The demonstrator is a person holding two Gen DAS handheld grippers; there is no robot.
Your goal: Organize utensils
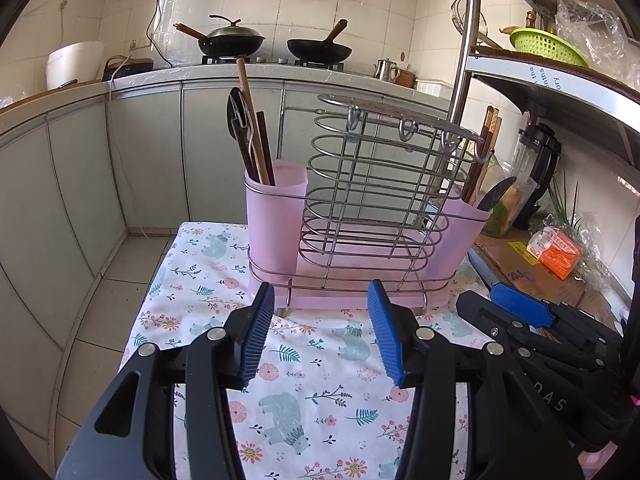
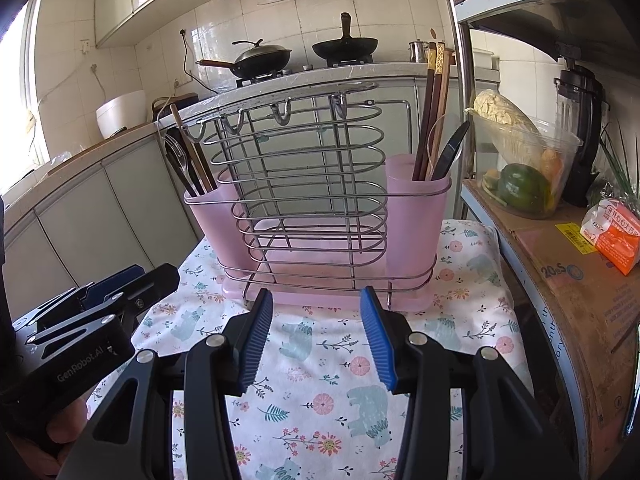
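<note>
2 open, empty hand-held grippers, left hand-held gripper [image 1: 322, 320] and right hand-held gripper [image 2: 316, 320], above floral tablecloth [image 1: 320, 392] in tiled kitchen.

White wall tiles [image 1: 312, 20] were seen behind a pale counter [image 1: 280, 70] that was fitted with grey-green cabinet doors [image 1: 148, 160], the floor [image 1: 108, 300] was laid with light tiles, a metal shelf unit [image 2: 532, 240] was set at right, and daylight was admitted through a window [image 2: 30, 92].
</note>
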